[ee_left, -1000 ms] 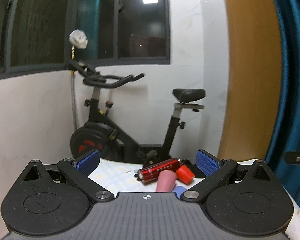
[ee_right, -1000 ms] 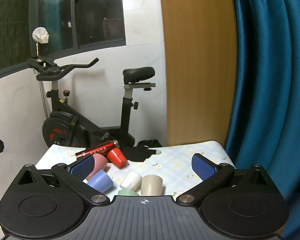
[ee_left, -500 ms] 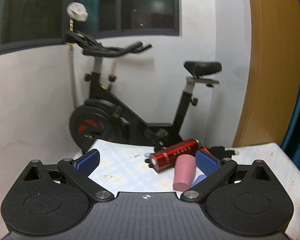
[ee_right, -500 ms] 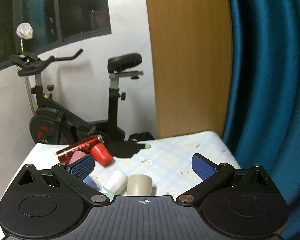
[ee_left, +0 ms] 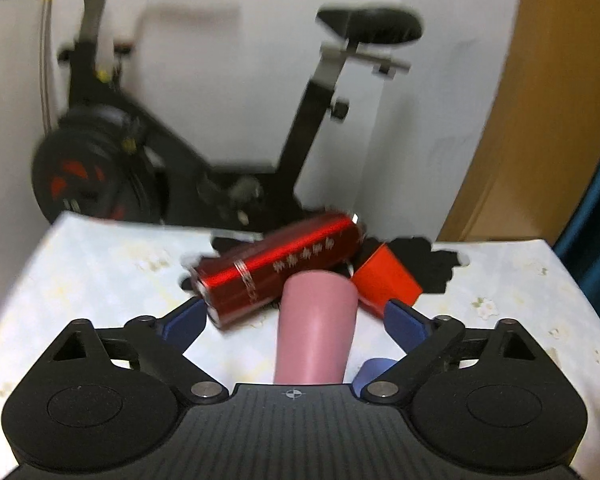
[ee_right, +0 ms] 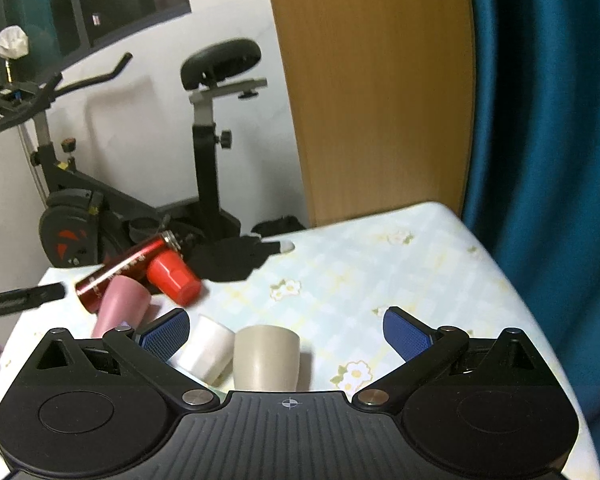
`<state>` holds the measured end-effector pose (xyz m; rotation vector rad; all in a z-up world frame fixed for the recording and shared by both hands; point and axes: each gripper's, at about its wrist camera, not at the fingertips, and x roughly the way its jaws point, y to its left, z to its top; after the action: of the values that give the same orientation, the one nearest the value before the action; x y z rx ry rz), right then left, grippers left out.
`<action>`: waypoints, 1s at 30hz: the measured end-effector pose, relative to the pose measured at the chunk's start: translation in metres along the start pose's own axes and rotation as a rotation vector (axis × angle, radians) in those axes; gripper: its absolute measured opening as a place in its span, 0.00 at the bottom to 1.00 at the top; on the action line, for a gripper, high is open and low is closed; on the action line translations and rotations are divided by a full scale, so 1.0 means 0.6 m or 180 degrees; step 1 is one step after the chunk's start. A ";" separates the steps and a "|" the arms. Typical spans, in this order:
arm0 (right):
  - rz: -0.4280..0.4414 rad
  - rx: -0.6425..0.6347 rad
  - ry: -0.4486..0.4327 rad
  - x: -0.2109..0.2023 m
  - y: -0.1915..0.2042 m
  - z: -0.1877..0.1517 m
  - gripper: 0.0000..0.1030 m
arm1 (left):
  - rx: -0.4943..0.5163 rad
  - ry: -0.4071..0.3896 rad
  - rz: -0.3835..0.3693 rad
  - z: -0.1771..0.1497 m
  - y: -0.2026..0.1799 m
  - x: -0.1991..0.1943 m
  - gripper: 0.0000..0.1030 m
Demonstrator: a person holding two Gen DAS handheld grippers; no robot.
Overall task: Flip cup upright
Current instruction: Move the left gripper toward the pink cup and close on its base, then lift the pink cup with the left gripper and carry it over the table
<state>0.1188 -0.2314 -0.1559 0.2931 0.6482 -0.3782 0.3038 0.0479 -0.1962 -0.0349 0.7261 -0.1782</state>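
A pink cup (ee_left: 316, 328) lies on its side on the floral tablecloth, base pointing away, between the spread fingers of my open left gripper (ee_left: 294, 320); it also shows in the right wrist view (ee_right: 120, 308). A red cup (ee_left: 384, 280) lies tipped beside it. A blue cup (ee_left: 370, 368) peeks out near my right finger. In the right wrist view, a beige cup (ee_right: 266, 356) stands upside down and a white cup (ee_right: 204, 350) lies on its side, both between the fingers of my open right gripper (ee_right: 286, 330).
A red metal bottle (ee_left: 276, 268) lies on the table behind the pink cup, beside a black glove (ee_right: 236, 256). The table's right edge (ee_right: 512, 280) meets a blue curtain. An exercise bike (ee_right: 204, 152) stands beyond the far edge.
My left gripper has moved forward and down, so the pink cup now lies between its fingers. My right gripper has tilted down and moved closer to the beige and white cups.
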 end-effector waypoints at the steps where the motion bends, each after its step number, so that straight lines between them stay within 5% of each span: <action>1: -0.0004 0.0004 0.0026 0.009 -0.005 0.000 1.00 | -0.0058 0.0083 -0.0032 0.000 0.004 0.023 0.92; 6: -0.0015 0.0055 0.0121 0.040 -0.020 -0.005 1.00 | -0.0317 0.0375 -0.0126 -0.006 0.028 0.098 0.91; 12: 0.0004 0.0084 0.0212 0.062 -0.029 -0.010 1.00 | -0.0260 0.0587 -0.0169 -0.016 0.019 0.148 0.91; 21: 0.0063 0.0039 0.0248 0.073 -0.021 -0.008 0.99 | -0.0283 0.0728 -0.0226 -0.022 0.015 0.167 0.82; 23: 0.0059 0.0042 0.0262 0.074 -0.020 -0.009 0.99 | -0.0310 0.0762 -0.0347 -0.023 0.017 0.169 0.68; 30: 0.0069 0.0072 0.0312 0.073 -0.019 -0.011 0.99 | -0.0146 0.0745 -0.0275 -0.026 0.014 0.154 0.68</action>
<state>0.1427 -0.2497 -0.1903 0.3417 0.7367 -0.3523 0.3622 0.0408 -0.2693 -0.0905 0.9630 -0.2508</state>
